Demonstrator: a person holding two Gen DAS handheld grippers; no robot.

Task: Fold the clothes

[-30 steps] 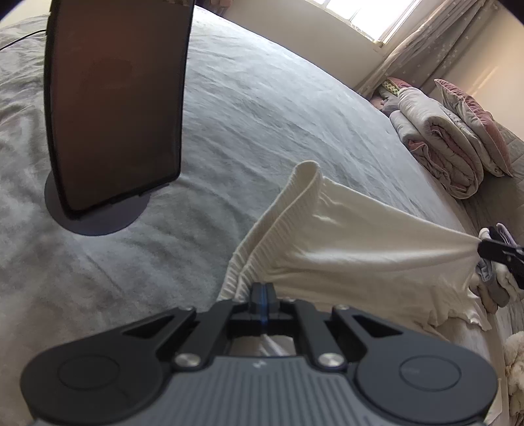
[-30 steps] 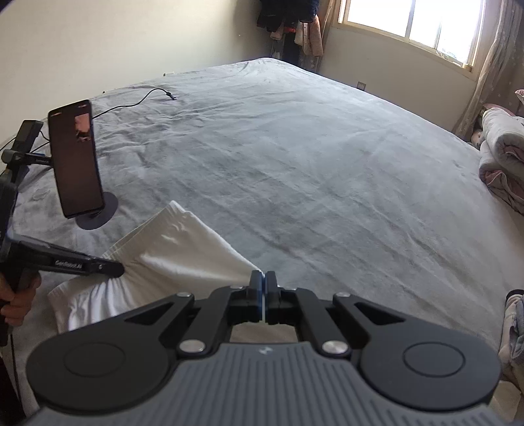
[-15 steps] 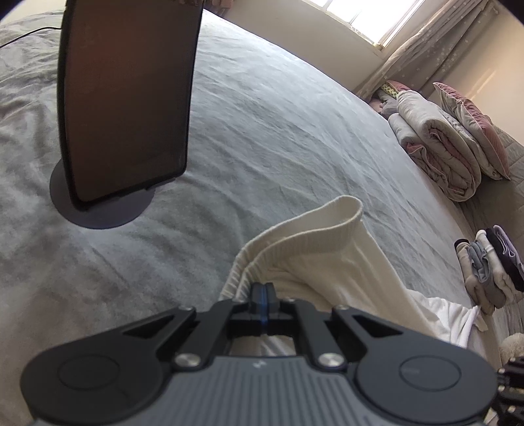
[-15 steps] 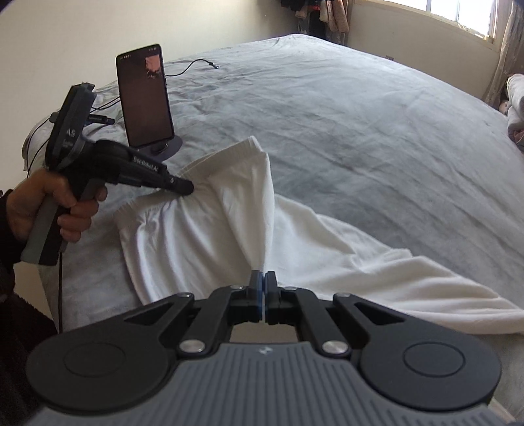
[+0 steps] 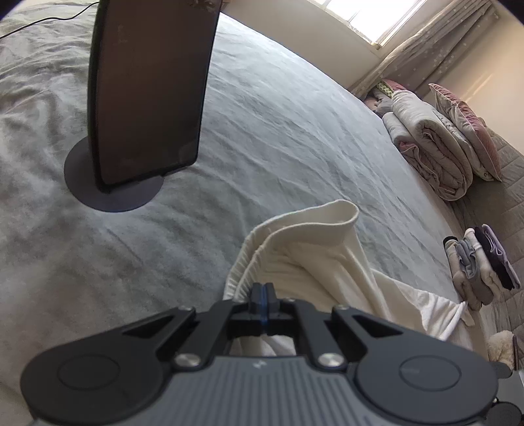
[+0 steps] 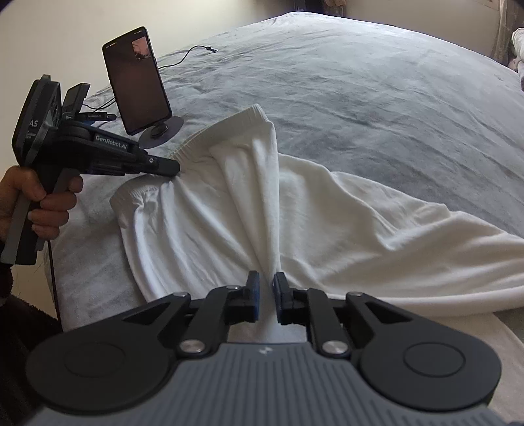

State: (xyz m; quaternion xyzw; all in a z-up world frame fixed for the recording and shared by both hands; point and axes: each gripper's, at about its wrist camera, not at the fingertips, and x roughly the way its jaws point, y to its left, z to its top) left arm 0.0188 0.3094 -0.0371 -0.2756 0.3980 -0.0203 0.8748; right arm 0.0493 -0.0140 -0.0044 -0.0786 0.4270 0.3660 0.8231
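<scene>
My left hand-held gripper (image 5: 263, 295) is clamped on the white trousers' (image 6: 229, 203) waistband. My right hand-held gripper (image 6: 265, 295) is opening, cloth between its fingers, on the bed (image 6: 344, 82).

A home bedroom: wide grey bed (image 5: 294, 137), rolled duvet (image 5: 429, 147), curtained window (image 5: 370, 19)

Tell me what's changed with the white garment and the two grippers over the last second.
The right gripper came down and laid its end of the white ribbed-waist cotton garment on the grey bedspread; its jaws are now opening, a fold of cloth still between them. The garment went from stretched taut to slack and spread. The left gripper stayed shut on the waistband, and the black phone on its round stand stayed put.
</scene>
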